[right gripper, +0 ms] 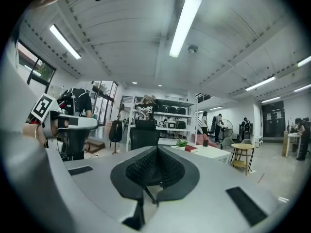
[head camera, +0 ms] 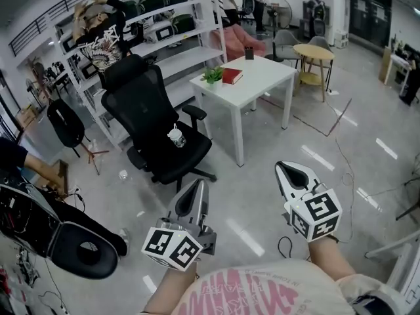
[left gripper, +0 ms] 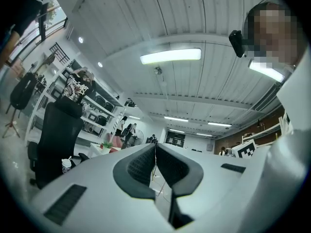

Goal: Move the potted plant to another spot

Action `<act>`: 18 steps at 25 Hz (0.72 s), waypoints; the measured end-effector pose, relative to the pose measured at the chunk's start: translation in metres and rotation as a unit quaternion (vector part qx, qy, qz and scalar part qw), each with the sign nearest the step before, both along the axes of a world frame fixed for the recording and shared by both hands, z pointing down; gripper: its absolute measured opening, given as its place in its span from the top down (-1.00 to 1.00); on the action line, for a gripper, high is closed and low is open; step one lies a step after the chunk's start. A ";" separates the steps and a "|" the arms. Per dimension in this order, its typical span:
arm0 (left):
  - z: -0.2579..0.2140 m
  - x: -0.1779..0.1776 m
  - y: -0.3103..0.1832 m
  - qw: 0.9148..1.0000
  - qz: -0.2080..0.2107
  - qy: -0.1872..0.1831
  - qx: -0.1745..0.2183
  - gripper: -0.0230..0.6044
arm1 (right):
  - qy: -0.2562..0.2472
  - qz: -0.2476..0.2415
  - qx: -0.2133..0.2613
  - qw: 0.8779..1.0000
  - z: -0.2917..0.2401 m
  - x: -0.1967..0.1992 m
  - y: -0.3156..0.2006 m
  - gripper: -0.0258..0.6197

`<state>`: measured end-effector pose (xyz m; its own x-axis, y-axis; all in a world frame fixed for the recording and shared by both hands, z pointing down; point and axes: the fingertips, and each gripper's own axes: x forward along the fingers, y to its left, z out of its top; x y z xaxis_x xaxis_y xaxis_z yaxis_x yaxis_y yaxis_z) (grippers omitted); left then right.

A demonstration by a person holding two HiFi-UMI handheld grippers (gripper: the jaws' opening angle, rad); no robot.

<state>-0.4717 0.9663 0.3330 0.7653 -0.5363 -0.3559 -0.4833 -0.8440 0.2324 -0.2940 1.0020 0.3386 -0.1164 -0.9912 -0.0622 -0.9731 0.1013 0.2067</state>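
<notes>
A small green potted plant (head camera: 212, 76) stands on the near left corner of a white table (head camera: 262, 77), beside a red book (head camera: 232, 76). The right gripper view shows the potted plant (right gripper: 182, 143) far ahead; in the left gripper view the plant (left gripper: 108, 144) is tiny, at the left. My left gripper (head camera: 199, 184) and right gripper (head camera: 282, 167) are held low over the floor, well short of the table. Both are shut with nothing between their jaws. The left gripper (left gripper: 155, 146) tilts upward, and the right gripper (right gripper: 157, 148) points level at the table.
A black office chair (head camera: 154, 117) with a cup (head camera: 176, 136) on its seat stands between me and the table's left side. White shelves (head camera: 164, 38) run behind it. A round yellow side table (head camera: 314, 51) stands far right. Cables (head camera: 341, 163) lie on the floor.
</notes>
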 end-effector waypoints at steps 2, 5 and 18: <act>0.000 -0.006 -0.007 1.000 0.002 0.000 0.004 0.85 | -0.010 0.000 0.007 1.000 0.000 -0.005 -0.006 0.88; 0.002 -0.017 -0.019 1.000 0.011 0.001 0.004 0.85 | -0.018 0.005 0.009 1.000 0.004 -0.014 -0.017 0.87; 0.032 -0.028 -0.087 0.998 0.040 -0.010 -0.036 0.85 | 0.020 0.038 -0.034 0.999 0.035 -0.023 -0.065 0.87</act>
<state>-0.4998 0.8795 0.3653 0.8138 -0.4963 -0.3023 -0.4199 -0.8618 0.2846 -0.3169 0.9373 0.3738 -0.0425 -0.9991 0.0086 -0.9696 0.0433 0.2408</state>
